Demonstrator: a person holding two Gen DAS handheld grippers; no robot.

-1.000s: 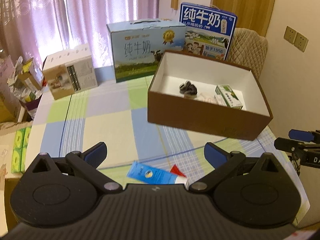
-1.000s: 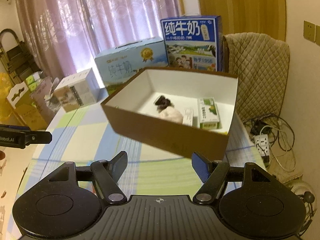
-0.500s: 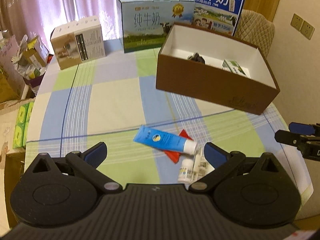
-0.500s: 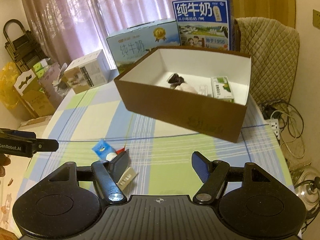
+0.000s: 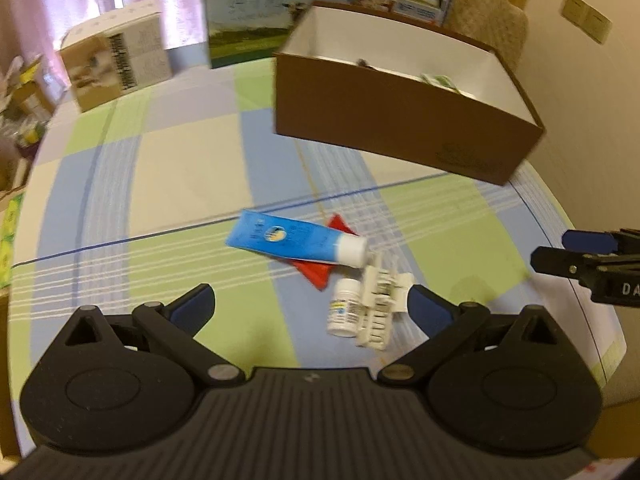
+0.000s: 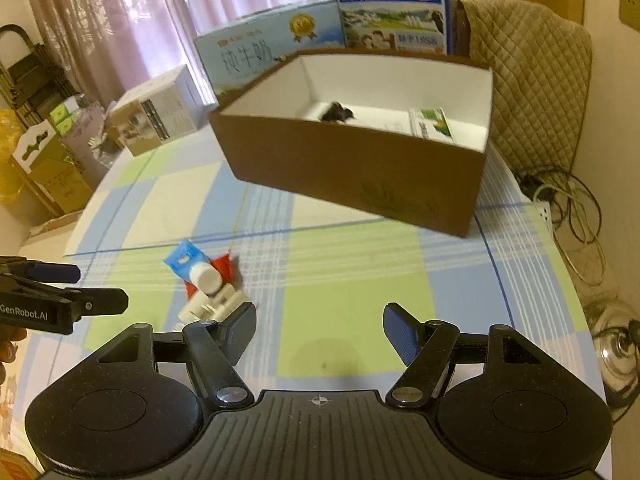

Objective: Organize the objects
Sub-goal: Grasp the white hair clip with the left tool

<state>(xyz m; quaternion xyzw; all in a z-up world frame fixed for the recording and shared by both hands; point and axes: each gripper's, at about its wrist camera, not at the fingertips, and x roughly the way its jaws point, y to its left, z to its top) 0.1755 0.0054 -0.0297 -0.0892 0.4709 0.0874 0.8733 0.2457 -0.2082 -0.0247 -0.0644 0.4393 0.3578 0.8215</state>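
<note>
Left wrist view shows the left gripper wide open, holding nothing. A blue tube and small bottle lie just past its fingers, likely waiting for the brown box beyond. Right gripper is open too, empty.

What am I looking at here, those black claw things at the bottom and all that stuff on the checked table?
These are two hand-held grippers, each with a camera looking along its fingers. One picture is from the left gripper, the other from the right gripper. Both are open and hold nothing. On the checked tablecloth lie a blue tube over a red item, a small white bottle and a white clip-like piece. Behind stands an open brown box with a few things inside, including a green-and-white carton.
</note>
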